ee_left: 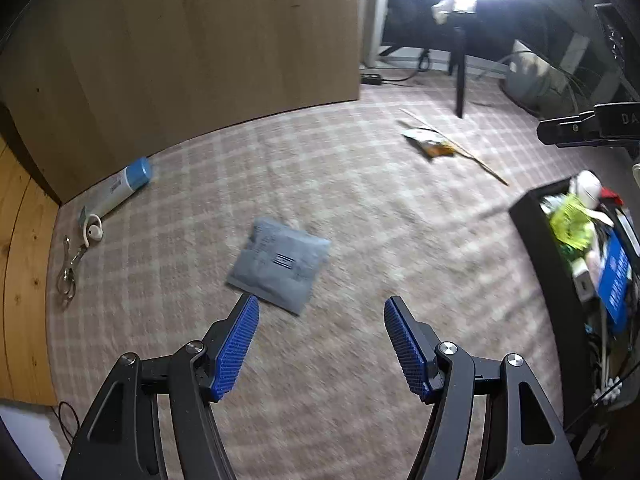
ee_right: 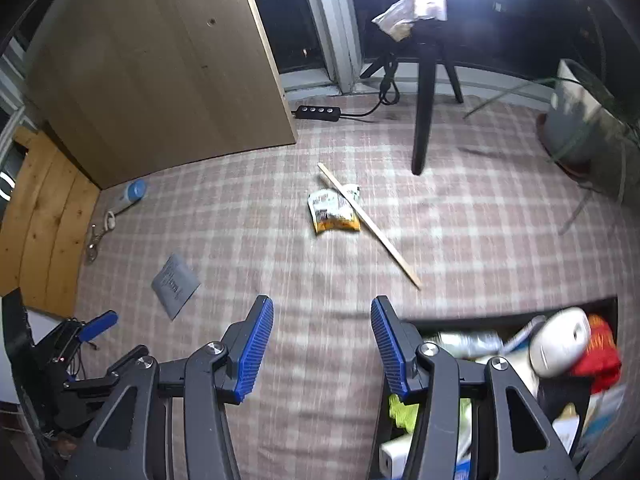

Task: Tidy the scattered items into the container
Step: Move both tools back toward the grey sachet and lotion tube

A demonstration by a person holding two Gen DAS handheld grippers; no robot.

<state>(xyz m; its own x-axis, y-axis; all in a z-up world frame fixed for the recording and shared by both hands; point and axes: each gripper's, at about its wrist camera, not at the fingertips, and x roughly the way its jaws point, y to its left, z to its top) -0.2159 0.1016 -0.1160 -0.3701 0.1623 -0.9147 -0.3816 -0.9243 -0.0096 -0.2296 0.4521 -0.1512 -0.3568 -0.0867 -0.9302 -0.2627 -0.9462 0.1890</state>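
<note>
Though wide apart, both tongs [ee_left: 321,307] [ee_right: 322,308] empty.

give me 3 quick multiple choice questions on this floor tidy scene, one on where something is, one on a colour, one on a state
1. Where does the wooden stick lie?
A. across the snack packet
B. inside the container
C. under the grey pouch

2. What colour is the cap of the white bottle by the cabinet?
A. red
B. blue
C. green

3. How do the left tongs stand?
A. shut on the pouch
B. shut and empty
C. open and empty

Answers:
1. A: the wooden stick runs over the snack packet, out on the carpet and apart from the black container.
2. B: the white bottle ends in a blue cap.
3. C: the left tongs show a wide gap with only carpet between, short of the grey pouch.
</note>
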